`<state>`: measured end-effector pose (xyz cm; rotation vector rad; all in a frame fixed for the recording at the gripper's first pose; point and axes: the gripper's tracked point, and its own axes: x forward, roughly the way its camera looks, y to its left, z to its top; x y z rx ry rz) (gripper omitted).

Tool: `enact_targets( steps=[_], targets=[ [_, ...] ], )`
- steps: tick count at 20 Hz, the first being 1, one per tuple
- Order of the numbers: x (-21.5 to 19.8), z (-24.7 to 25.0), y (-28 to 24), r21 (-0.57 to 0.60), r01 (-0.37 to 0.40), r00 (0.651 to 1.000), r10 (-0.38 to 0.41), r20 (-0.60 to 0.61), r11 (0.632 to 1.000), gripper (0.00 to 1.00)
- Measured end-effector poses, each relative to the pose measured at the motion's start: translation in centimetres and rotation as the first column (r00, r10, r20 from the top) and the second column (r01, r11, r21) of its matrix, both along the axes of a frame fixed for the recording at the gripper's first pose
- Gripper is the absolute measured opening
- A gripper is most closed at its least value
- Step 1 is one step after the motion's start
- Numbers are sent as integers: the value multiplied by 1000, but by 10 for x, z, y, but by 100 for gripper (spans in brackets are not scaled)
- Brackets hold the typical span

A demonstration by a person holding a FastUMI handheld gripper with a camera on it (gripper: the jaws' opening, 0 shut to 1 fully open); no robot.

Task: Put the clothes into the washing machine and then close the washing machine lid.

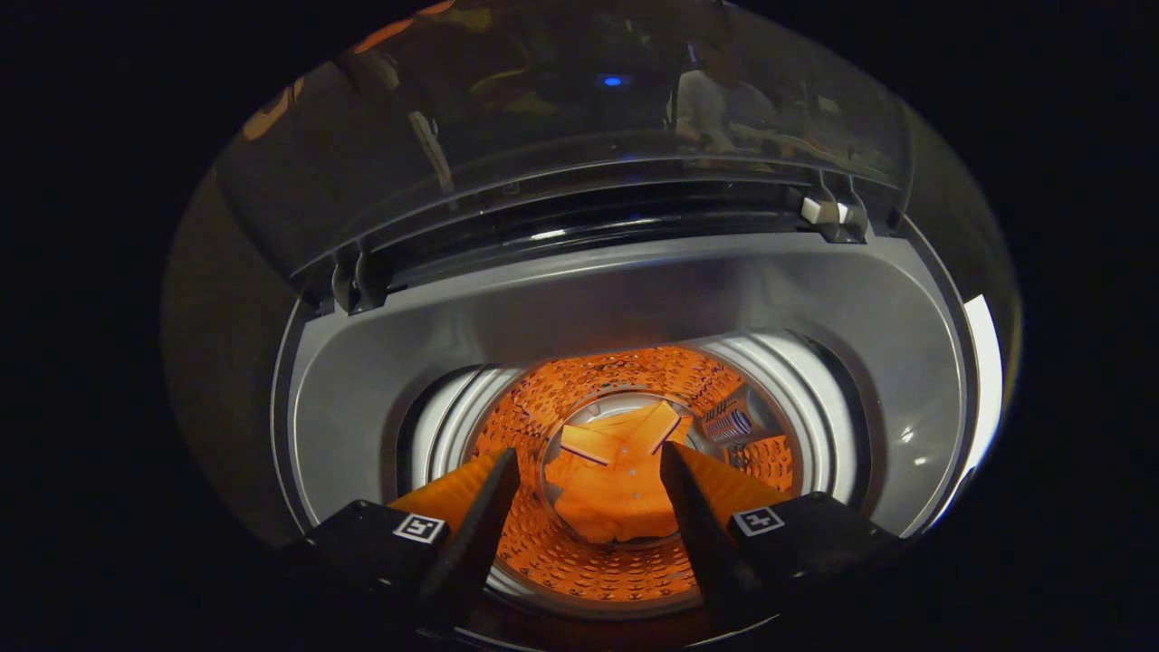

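Observation:
I look down into a top-loading washing machine (625, 299) with a grey top rim. An orange garment (611, 484) lies crumpled on the bottom of the perforated drum (579, 561), which glows orange around it. My gripper (589, 466) hangs over the drum mouth, open, with nothing between its fingers. The garment lies well below and beyond the fingertips, apart from them. The dark transparent lid (561, 100) stands raised at the back of the machine on two hinges.
The right hinge (828, 213) has a small white piece on it; the left hinge (353, 281) sits across from it. A small ribbed filter (729, 424) is fixed to the drum wall at the right. Dark surroundings lie beyond the machine.

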<state>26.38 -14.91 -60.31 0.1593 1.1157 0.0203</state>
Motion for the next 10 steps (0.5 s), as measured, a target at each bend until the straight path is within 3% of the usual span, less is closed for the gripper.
enact_targets(
  steps=[5,10],
  targets=[
    [-4,9,-5,-20,-6,1000,6,23,1000,100],
    [-13,56,-5,-8,-4,995,4,100,1000,99]
  ],
)
